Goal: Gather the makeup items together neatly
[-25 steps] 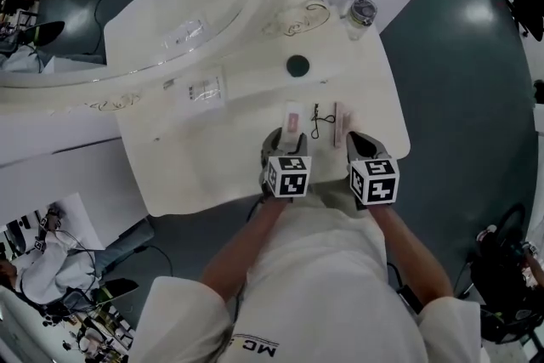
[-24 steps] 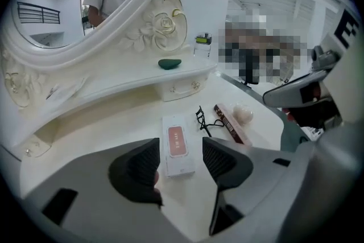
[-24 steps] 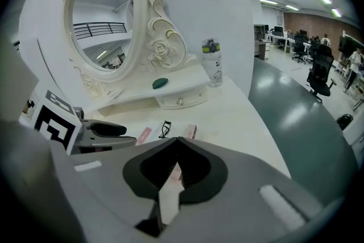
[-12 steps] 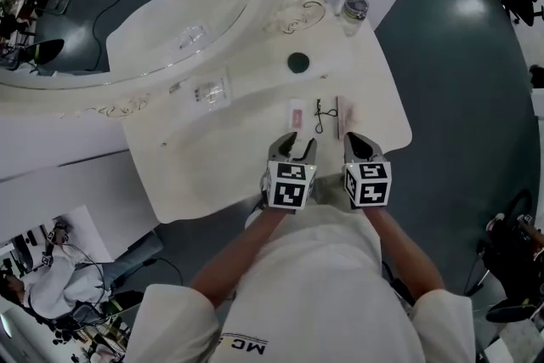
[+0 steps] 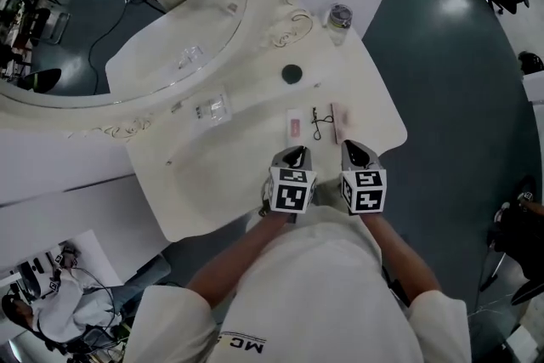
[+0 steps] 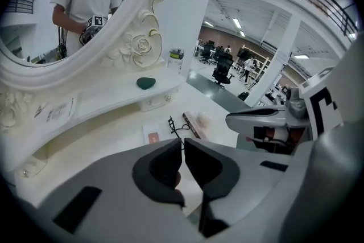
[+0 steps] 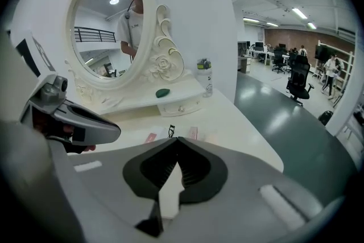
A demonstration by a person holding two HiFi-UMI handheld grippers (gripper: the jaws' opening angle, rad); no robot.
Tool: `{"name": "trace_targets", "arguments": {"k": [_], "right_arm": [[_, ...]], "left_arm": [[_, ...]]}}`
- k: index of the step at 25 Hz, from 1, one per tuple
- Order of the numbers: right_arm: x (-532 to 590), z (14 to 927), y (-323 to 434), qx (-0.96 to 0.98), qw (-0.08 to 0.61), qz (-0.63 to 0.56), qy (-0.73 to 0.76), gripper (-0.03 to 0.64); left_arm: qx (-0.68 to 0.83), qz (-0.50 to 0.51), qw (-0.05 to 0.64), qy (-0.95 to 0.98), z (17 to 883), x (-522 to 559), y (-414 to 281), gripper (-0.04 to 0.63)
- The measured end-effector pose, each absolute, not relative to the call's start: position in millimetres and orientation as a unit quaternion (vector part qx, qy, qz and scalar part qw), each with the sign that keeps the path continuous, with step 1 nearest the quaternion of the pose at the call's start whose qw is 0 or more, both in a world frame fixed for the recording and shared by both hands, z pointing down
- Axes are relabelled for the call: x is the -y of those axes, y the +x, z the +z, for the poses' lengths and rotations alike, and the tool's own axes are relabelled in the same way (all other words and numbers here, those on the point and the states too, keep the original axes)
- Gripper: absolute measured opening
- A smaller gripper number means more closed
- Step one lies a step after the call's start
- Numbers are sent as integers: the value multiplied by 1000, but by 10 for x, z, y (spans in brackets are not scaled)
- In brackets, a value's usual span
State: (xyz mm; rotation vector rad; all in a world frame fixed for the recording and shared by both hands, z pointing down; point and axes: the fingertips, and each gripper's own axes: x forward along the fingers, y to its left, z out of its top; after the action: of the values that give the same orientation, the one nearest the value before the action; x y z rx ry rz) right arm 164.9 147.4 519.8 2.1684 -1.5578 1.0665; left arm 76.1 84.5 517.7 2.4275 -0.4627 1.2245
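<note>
Three makeup items lie side by side at the middle of the white vanity top (image 5: 195, 174): a white packet with a pink label (image 5: 294, 126), a black eyelash curler (image 5: 318, 123) and a slim pink box (image 5: 340, 121). My left gripper (image 5: 293, 157) hovers just in front of the packet. Its jaws have just been closing and now stand shut, with nothing between them (image 6: 182, 142). My right gripper (image 5: 354, 152) hangs in front of the pink box, shut and empty (image 7: 177, 140). Neither gripper touches an item.
A dark green round thing (image 5: 291, 73) sits on the raised shelf below the oval mirror (image 5: 170, 21). A small jar (image 5: 339, 16) stands at the far right corner. A clear packet (image 5: 211, 108) lies to the left. The table's front edge is just below the grippers.
The left gripper lifted off the packet and drew back toward me, its jaws going from wide open to shut. The right gripper also pulled back a little. All three items stayed put.
</note>
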Motion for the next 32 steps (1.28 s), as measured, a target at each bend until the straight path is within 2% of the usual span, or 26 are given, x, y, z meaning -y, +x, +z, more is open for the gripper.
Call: {"name": "trace_targets", "arguments": {"k": [18, 32], "right_arm": [[-1453, 4880, 1453, 559, 108, 345, 746, 3], [-1440, 4783, 1314, 575, 130, 317, 743, 2]], "left_arm": [[165, 408, 194, 877, 4866, -897, 697, 23], [154, 402, 184, 884, 4832, -938, 671, 23]]}}
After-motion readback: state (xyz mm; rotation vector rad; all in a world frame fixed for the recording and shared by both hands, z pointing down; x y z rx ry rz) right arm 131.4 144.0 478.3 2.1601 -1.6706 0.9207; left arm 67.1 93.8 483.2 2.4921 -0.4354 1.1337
